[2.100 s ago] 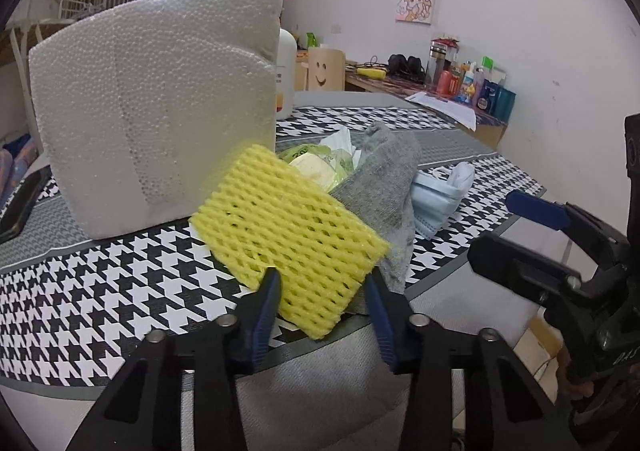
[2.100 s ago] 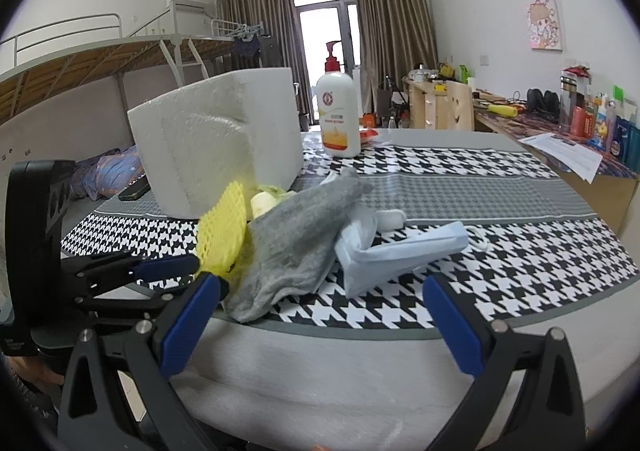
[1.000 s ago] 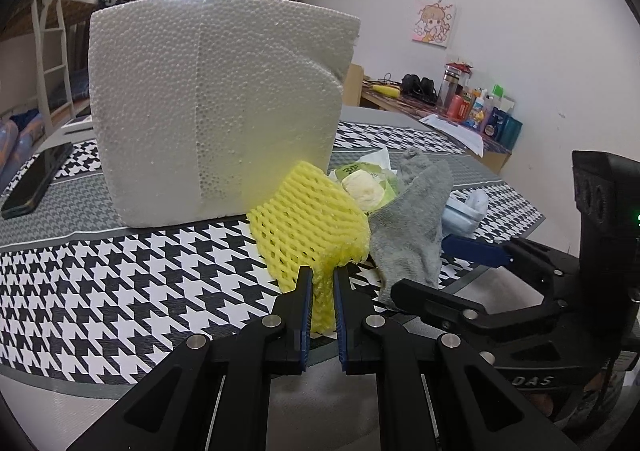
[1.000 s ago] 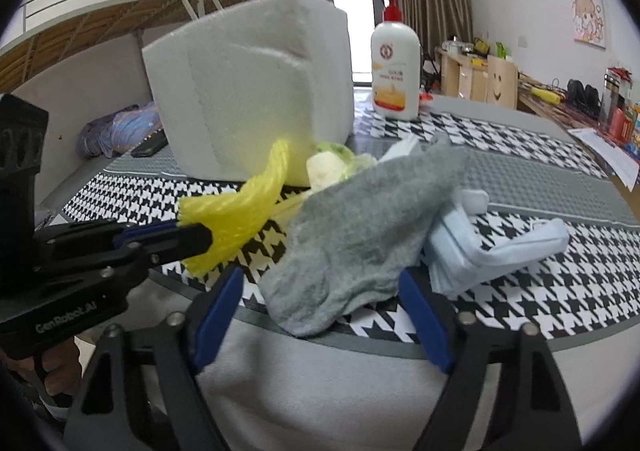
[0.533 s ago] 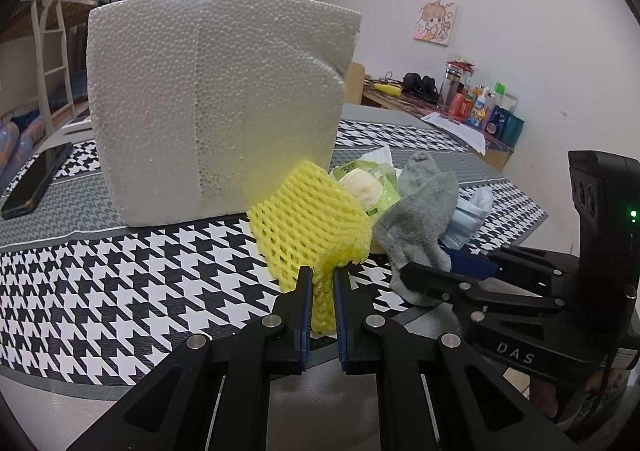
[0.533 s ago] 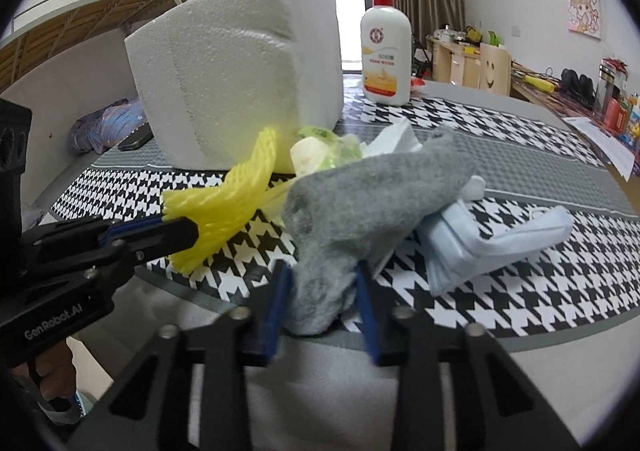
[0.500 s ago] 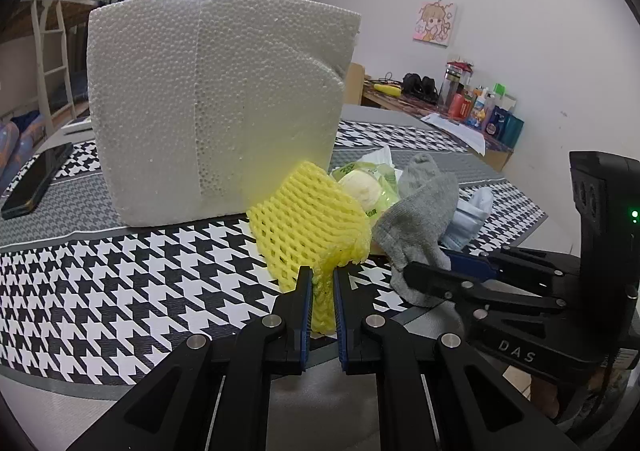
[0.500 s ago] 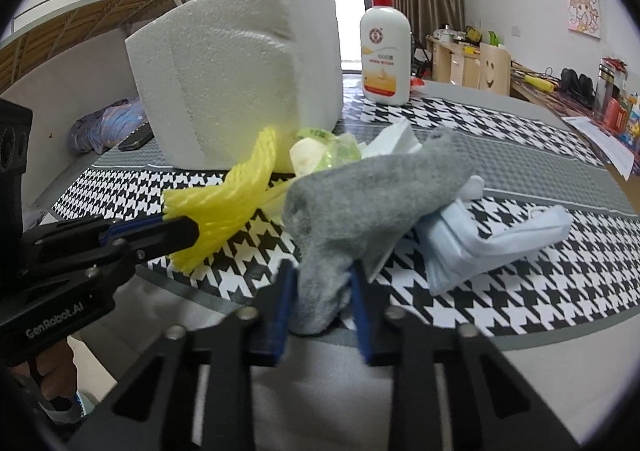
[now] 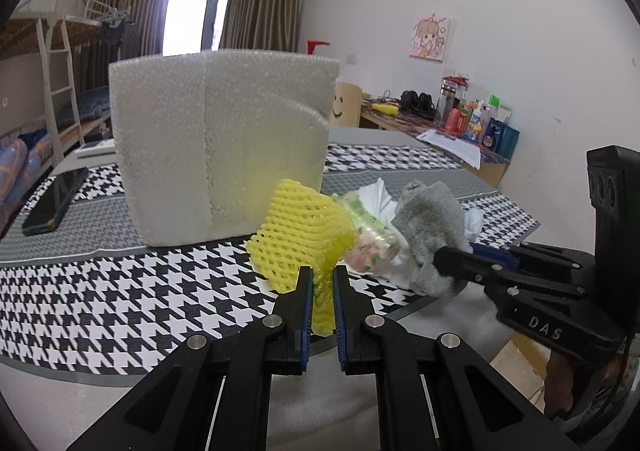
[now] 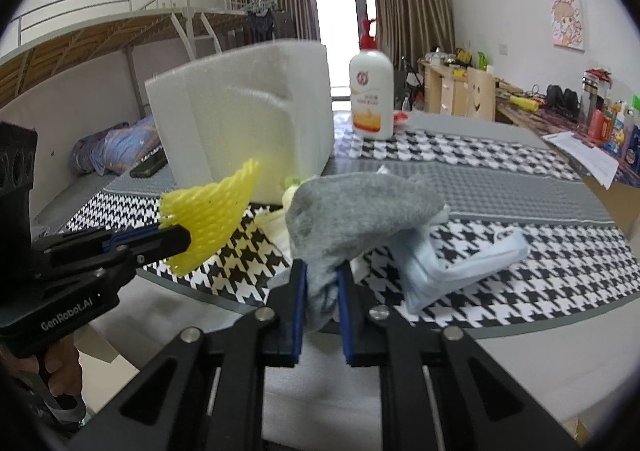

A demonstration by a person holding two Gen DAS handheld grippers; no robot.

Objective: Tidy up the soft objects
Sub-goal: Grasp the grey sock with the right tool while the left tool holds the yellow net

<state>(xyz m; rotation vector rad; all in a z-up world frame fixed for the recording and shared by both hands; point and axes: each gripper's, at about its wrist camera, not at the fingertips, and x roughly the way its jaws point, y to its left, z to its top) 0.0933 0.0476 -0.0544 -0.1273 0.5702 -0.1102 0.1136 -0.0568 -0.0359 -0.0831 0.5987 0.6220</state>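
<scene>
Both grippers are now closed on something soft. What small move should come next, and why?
Probably lift both a little higher and draw them apart. The left gripper pinches the yellow foam net sleeve, the right gripper the grey sock. The sock still drapes over the light blue face mask and the crumpled plastic wrapper, so separating first should avoid dragging them.

Foam block (image 9: 224, 147) standing mid-desk (image 9: 80, 291), net sleeve (image 9: 300, 227) just before it, sock (image 10: 360, 207) to the right, bottle (image 10: 371, 99) behind, phone (image 9: 54, 201) far left.
</scene>
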